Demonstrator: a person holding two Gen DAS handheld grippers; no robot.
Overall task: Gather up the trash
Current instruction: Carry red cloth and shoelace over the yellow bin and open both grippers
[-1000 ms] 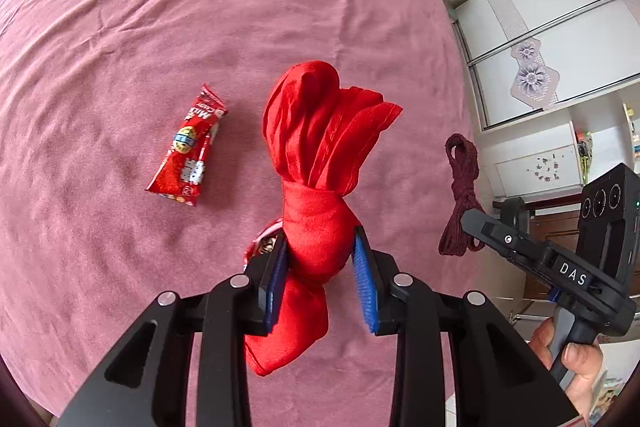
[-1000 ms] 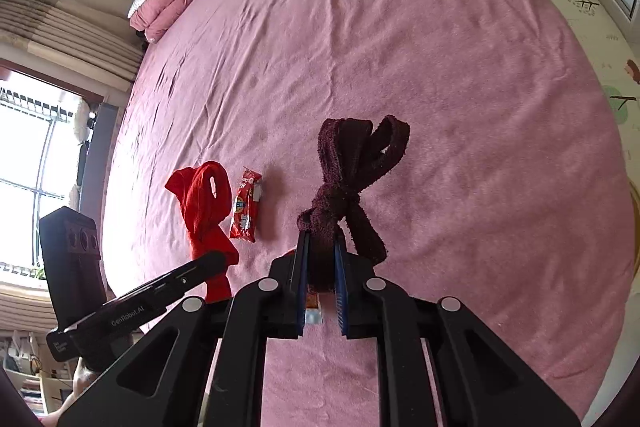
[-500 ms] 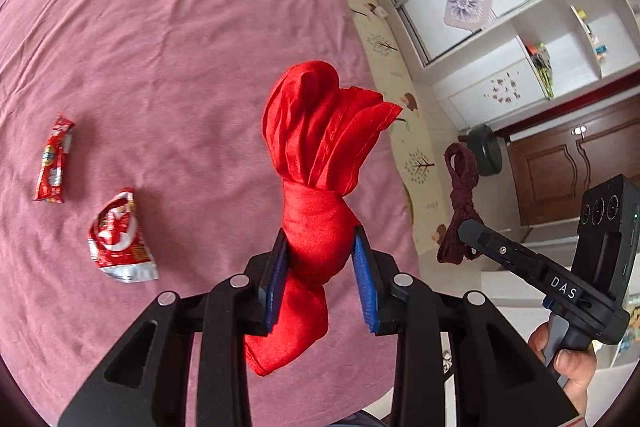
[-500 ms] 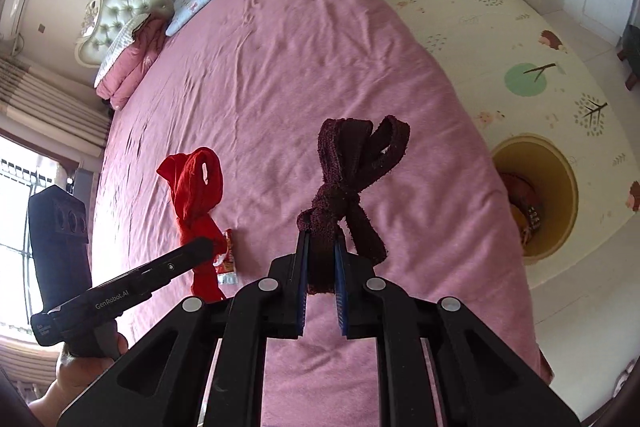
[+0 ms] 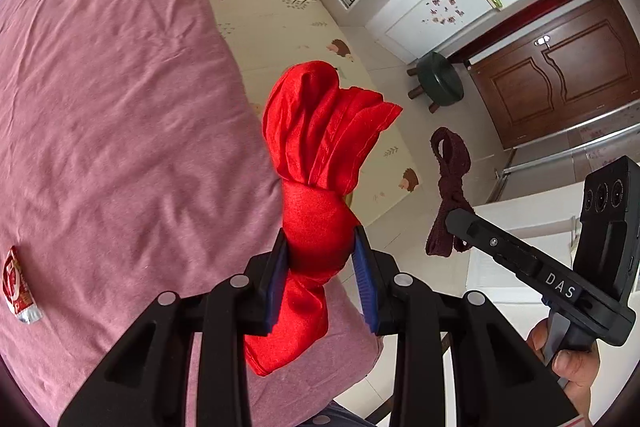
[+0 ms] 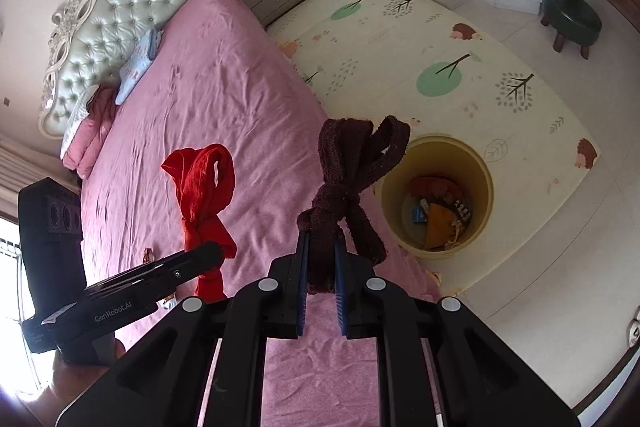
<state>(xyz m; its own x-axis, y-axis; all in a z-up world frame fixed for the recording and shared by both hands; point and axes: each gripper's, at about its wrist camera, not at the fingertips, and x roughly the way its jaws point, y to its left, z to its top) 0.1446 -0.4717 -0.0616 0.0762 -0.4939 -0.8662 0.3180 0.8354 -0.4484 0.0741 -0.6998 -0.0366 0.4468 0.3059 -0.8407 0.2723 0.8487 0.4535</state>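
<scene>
1. Left gripper (image 5: 320,279): its blue pads pinch the knot of a red cloth (image 5: 320,163), a smooth, satiny bundle. The cloth's long axis runs along the fingers, with a loop beyond the knot and a tail hanging below the pads.
2. Right gripper (image 6: 320,267): the fingers are pressed nearly together on a dark maroon cloth (image 6: 352,171), a coarse, towel-like strip tied into a bow and standing up along the fingers.
3. Bed (image 6: 208,99): a wrinkled pink sheet lies under both grippers near its foot edge. A crumpled red wrapper (image 5: 16,287) is left on it, well behind the left gripper.
4. Yellow bin (image 6: 486,187): round, open-topped and smooth-walled, it stands on the floor just off the bed edge, with trash already inside. It lies ahead and to the right of the right fingers, lower than both bundles. Judgement: the right hand is nearer; the left must cross further over the edge.
5. Play mat (image 6: 440,39): patterned with trees, it lies beyond the bin.
</scene>
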